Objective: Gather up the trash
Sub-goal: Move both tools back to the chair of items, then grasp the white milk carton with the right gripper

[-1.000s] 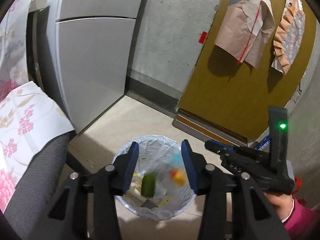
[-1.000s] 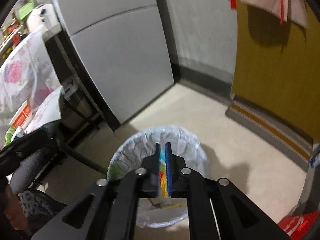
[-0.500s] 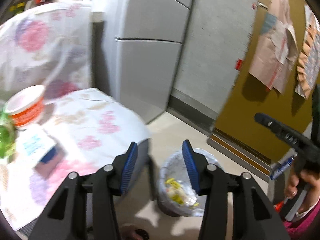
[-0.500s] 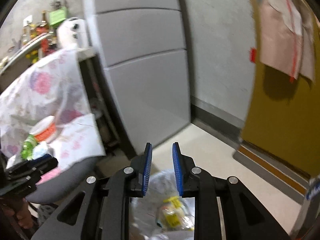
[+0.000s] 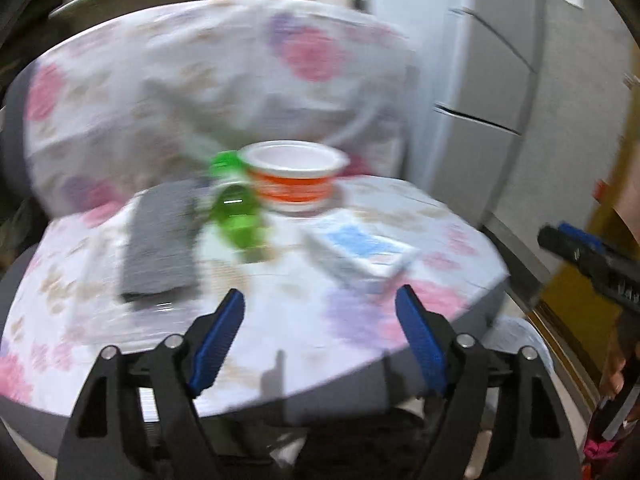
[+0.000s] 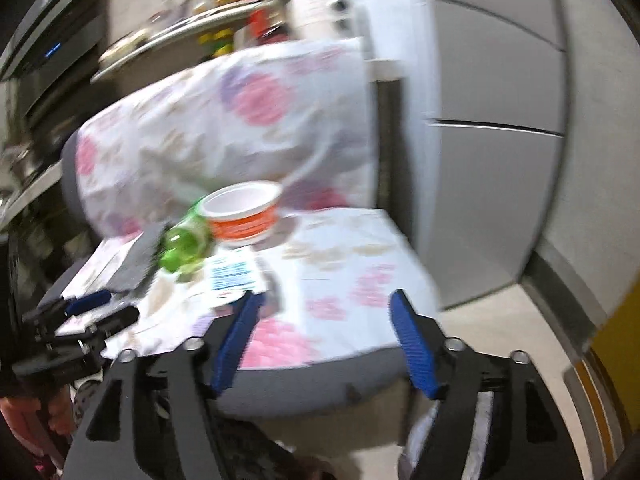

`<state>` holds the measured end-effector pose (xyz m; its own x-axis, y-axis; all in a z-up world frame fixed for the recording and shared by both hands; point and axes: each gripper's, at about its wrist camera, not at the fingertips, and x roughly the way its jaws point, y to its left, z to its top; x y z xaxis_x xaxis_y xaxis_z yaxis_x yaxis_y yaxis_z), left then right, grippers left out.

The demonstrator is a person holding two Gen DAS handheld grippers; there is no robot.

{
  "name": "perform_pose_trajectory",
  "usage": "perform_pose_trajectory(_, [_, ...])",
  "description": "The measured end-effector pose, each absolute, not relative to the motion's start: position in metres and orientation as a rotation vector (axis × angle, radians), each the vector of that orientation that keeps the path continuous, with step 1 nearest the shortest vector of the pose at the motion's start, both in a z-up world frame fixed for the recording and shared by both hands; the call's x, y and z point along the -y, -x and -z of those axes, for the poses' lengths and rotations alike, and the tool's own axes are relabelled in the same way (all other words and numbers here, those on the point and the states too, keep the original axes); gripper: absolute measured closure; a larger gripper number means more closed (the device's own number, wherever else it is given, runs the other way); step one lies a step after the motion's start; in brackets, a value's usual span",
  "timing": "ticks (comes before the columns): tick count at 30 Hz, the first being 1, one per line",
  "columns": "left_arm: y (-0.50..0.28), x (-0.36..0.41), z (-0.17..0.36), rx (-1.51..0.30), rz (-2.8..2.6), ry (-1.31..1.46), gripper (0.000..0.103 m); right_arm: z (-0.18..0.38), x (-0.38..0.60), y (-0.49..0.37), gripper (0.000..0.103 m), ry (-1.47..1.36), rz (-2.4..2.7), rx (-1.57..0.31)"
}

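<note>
A: Floral cloth covers the chair seat [image 5: 280, 344] and its backrest, with a grey fridge [image 6: 500, 160] just to the right and cluttered shelves behind, all blurred.

B: And the trash on that seat?

A: Toward the back edge stands a white-and-orange cup [image 5: 294, 176], upright. A green bottle [image 5: 236, 216] lies on its side, touching or just beside the cup's left flank; the blur hides which. A dark flat pad [image 5: 160, 248] rests near the seat's left edge, and a white-and-blue packet [image 5: 360, 252] lies toward the right edge.

B: How do the grippers stand?

A: The left gripper [image 5: 320, 332] points down at a slant over the seat's front edge. Its blue fingers [image 5: 218, 338] are wide and opening, with nothing between them. The right gripper [image 6: 324, 336] has the same downward slant, over the front right corner of the seat; its fingers [image 6: 416, 344] are wide and opening too, and empty.

B: Any hands in view?

A: A hand [image 5: 614, 376] grips the right gripper's handle at the right edge of the left wrist view, a pink sleeve below it. A white-lined bin [image 5: 520, 340] peeks out beneath the seat's right edge.
</note>
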<state>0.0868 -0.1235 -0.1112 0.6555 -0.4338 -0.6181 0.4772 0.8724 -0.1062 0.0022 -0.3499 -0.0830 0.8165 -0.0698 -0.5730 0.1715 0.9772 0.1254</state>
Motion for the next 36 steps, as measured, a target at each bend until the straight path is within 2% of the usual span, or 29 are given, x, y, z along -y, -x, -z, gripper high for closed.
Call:
perform_pose_trajectory(2, [-0.100, 0.102, 0.112, -0.685, 0.448, -0.044, 0.020, 0.089, 0.337, -0.021, 0.017, -0.164, 0.075, -0.621])
perform_pose_trajectory(7, [-0.126, 0.068, 0.115, -0.691, 0.334, 0.003, 0.009, 0.113, 0.317, -0.078, 0.015, -0.127, -0.040, -0.709])
perform_pose_trajectory(15, [-0.145, 0.063, 0.129, -0.740, 0.320, 0.017, 0.009, 0.155, 0.296, -0.135, 0.015, -0.103, -0.166, -0.853])
perform_pose_trajectory(22, [-0.150, 0.072, 0.133, -0.763, 0.336, 0.004, 0.009, 0.171, 0.293, -0.158, 0.015, -0.127, -0.194, -0.922])
perform_pose_trajectory(23, [-0.150, 0.073, 0.132, -0.762, 0.336, 0.001, 0.009, 0.170, 0.293, -0.157, 0.016, -0.135, -0.207, -0.923])
perform_pose_trajectory(24, [-0.151, 0.075, 0.131, -0.761, 0.338, -0.002, 0.009, 0.169, 0.292, -0.156, 0.028, -0.140, -0.219, -0.921])
perform_pose_trajectory(31, [-0.168, 0.097, 0.126, -0.759, 0.355, -0.008, 0.009, 0.142, 0.295, -0.125, 0.029, -0.060, -0.114, -0.819])
perform_pose_trajectory(32, [-0.173, 0.102, 0.126, -0.758, 0.357, -0.008, 0.010, 0.137, 0.298, -0.120, 0.029, -0.059, -0.096, -0.803])
perform_pose_trajectory(34, [-0.184, 0.114, 0.127, -0.764, 0.355, -0.014, 0.025, 0.127, 0.305, -0.108, 0.029, -0.068, -0.077, -0.770])
perform_pose_trajectory(35, [-0.189, 0.120, 0.129, -0.771, 0.356, -0.016, 0.027, 0.124, 0.307, -0.104, 0.029, -0.072, -0.070, -0.756])
perform_pose_trajectory(36, [-0.197, 0.128, 0.133, -0.781, 0.352, -0.023, 0.035, 0.121, 0.310, -0.101, 0.029, -0.074, -0.064, -0.744])
